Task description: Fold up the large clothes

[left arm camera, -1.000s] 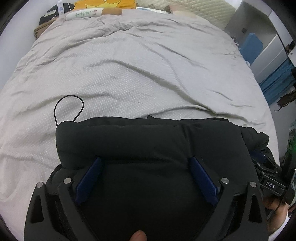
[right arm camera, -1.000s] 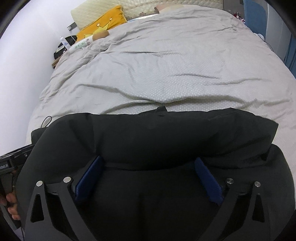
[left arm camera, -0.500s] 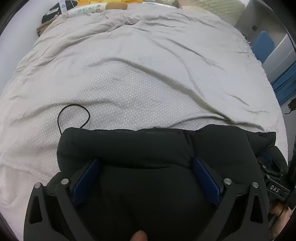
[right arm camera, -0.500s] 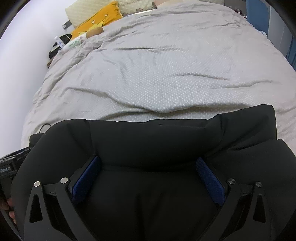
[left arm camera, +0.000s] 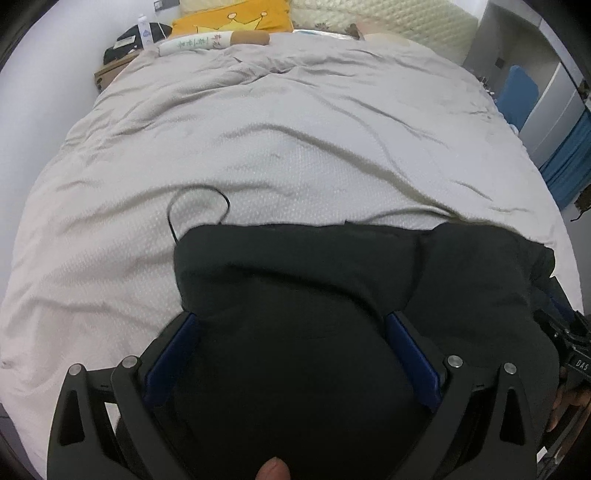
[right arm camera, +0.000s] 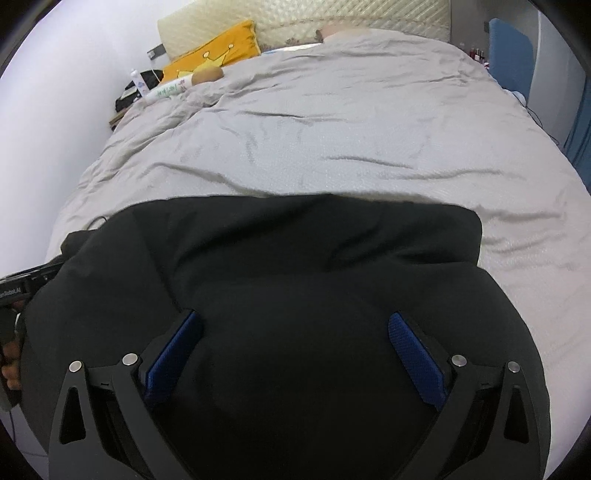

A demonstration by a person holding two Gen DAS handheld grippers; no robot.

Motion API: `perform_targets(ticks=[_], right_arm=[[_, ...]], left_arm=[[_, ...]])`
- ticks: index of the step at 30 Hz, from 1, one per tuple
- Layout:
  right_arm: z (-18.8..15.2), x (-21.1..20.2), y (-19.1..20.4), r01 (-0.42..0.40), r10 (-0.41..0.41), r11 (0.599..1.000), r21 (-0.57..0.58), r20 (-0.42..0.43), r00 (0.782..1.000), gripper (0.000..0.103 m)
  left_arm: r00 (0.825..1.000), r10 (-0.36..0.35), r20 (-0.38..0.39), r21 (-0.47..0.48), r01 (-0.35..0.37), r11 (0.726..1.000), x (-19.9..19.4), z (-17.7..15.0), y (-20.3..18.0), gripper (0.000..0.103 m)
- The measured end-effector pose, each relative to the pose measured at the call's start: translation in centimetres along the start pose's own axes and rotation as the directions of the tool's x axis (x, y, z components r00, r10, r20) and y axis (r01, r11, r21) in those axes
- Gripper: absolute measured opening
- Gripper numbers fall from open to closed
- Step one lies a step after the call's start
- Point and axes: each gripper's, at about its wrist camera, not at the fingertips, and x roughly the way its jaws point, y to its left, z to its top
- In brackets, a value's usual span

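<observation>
A bulky black padded jacket (left arm camera: 332,266) lies on the near part of the bed, its far edge rolled into a thick fold. My left gripper (left arm camera: 291,317) is open; its blue pads (left arm camera: 170,362) stand wide apart with the jacket's bulk filling the gap and hiding the tips. In the right wrist view the same jacket (right arm camera: 295,243) fills the space between the wide-apart blue pads (right arm camera: 417,362) of my right gripper (right arm camera: 295,316), which is also open. Each gripper's body shows at the other view's edge with a hand on it.
The bed is covered by a wrinkled grey duvet (left arm camera: 295,129). A thin black cord (left arm camera: 199,206) loops out from the jacket's left edge. A yellow crown pillow (left arm camera: 236,18), a white bottle (right arm camera: 166,88) and a nightstand sit at the head. Blue furniture (left arm camera: 521,96) stands right.
Both views have tilted up and pulled back, so more of the headboard and pillows shows. The jacket's fold has shifted right in the left view. Jaw spacing is unchanged.
</observation>
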Motion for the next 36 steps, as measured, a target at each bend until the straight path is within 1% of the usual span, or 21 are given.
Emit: perform_targets(ticks=[3,5,8,10,11,14,18,21,22,25,29,30,32,36], right_arm=[[-0.5,1.1,-0.2,-0.019,0.019,1.000,0.008,0.021,1.000,0.103],[-0.2,1.8,-0.2,-0.017,0.016,1.000,0.021,0.032,0.999,0.103],[0.3,2.1,-0.1,-0.008,0.008,0.999,0.034,0.012,1.000,0.103],[0.7,1.2,-0.1,-0.003,0.004,0.999,0.045,-0.011,1.000,0.103],[0.8,0.3,0.0,-0.008,0.008,0.999,0.048,-0.009,1.000,0.103],[1.2,-3.2,0.7,-0.005,0.004,0.999,0.045,0.035,0.999,0.103],[2.1,-9.8,1.7,-0.016,0.012,0.999,0.039,0.095,0.995,0.103],[2.8,-14.6,2.4,-0.020,0.015,0.999,0.036,0.138,0.990,0.103],[2.9,-16.8,2.8,-0.020,0.014,0.999,0.036,0.160,0.987,0.103],[3.0,-22.2,3.7,-0.018,0.012,0.999,0.029,0.210,0.978,0.103],[2.2,-29.8,4.8,-0.027,0.022,1.000,0.014,0.287,0.958,0.103],[1.9,-31.7,5.2,-0.023,0.019,1.000,0.007,0.304,0.952,0.103],[1.5,-34.6,5.7,-0.023,0.025,1.000,-0.008,0.324,0.946,0.103],[0.0,-41.0,6.7,-0.038,0.046,0.999,-0.028,0.373,0.927,0.103]], left_arm=[[1.000,0.004,0.027,0.010,-0.004,1.000,0.8,-0.9,-0.3,0.103],[1.000,0.005,0.030,-0.003,-0.005,1.000,1.2,-0.9,-0.3,0.103],[1.000,0.016,0.019,0.000,-0.016,1.000,1.0,-0.5,-0.3,0.103],[0.999,0.032,0.018,0.000,-0.032,0.999,0.2,-0.4,-0.4,0.101],[0.999,0.034,0.016,-0.004,-0.034,0.999,-0.3,-0.4,-0.3,0.101],[1.000,0.018,0.025,-0.044,-0.017,0.999,-3.2,-0.5,-0.1,0.101],[0.998,0.002,0.064,-0.091,0.004,0.996,-8.9,-0.6,-0.2,0.101],[0.994,-0.028,0.107,-0.107,0.040,0.994,-14.2,-0.7,-1.0,0.101],[0.992,-0.036,0.125,-0.104,0.050,0.993,-16.2,-0.7,-1.3,0.101],[0.982,-0.041,0.183,-0.082,0.056,0.995,-21.7,-1.1,-2.6,0.101],[0.968,-0.036,0.250,-0.064,0.054,0.996,-29.3,-2.0,-4.2,0.101],[0.964,-0.035,0.263,-0.063,0.053,0.997,-30.6,-2.2,-4.5,0.101],[0.952,-0.038,0.304,-0.058,0.058,0.997,-34.5,-3.2,-5.0,0.101],[0.936,-0.036,0.351,-0.063,0.062,0.996,-40.3,-5.1,-6.1,0.101]])
